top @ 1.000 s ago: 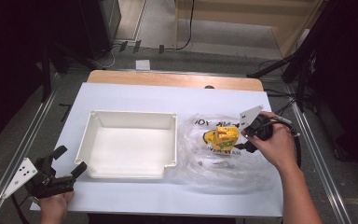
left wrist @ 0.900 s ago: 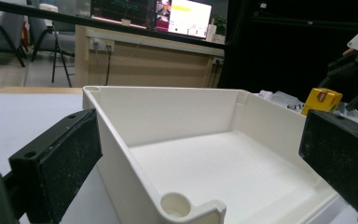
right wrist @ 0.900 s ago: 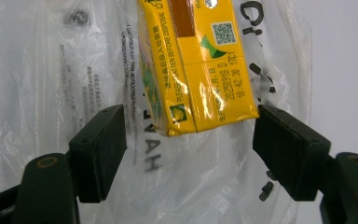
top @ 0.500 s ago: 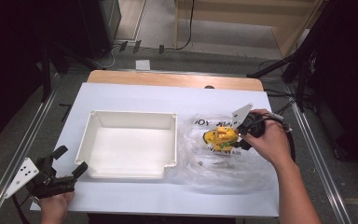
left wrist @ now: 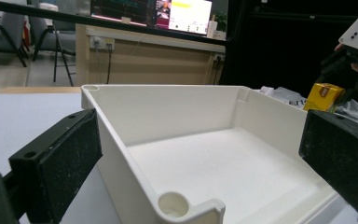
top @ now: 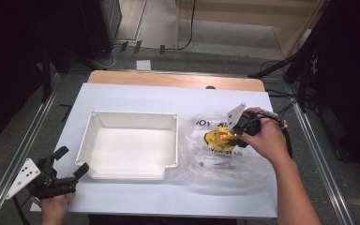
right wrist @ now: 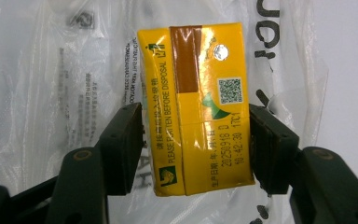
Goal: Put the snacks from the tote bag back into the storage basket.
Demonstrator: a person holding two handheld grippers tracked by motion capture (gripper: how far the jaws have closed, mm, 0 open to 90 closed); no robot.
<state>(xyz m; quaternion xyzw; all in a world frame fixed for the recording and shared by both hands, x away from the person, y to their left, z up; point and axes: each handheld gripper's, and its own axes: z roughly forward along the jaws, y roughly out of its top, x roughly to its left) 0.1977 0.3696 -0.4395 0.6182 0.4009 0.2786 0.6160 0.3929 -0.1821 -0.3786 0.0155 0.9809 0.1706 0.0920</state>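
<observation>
A white table [top: 136, 96] with a bare wooden strip along its far edge stands on a grey floor [top: 206, 56] crossed by black cables [top: 187, 28], with metal rails [top: 26, 136] running along both sides. Beyond it sits pale wooden furniture [top: 243, 14], and the sides of the room lie in deep shadow. The left gripper view shows a lit screen [left wrist: 151, 14], a wooden counter [left wrist: 144, 60] and a chair [left wrist: 51, 42].
</observation>
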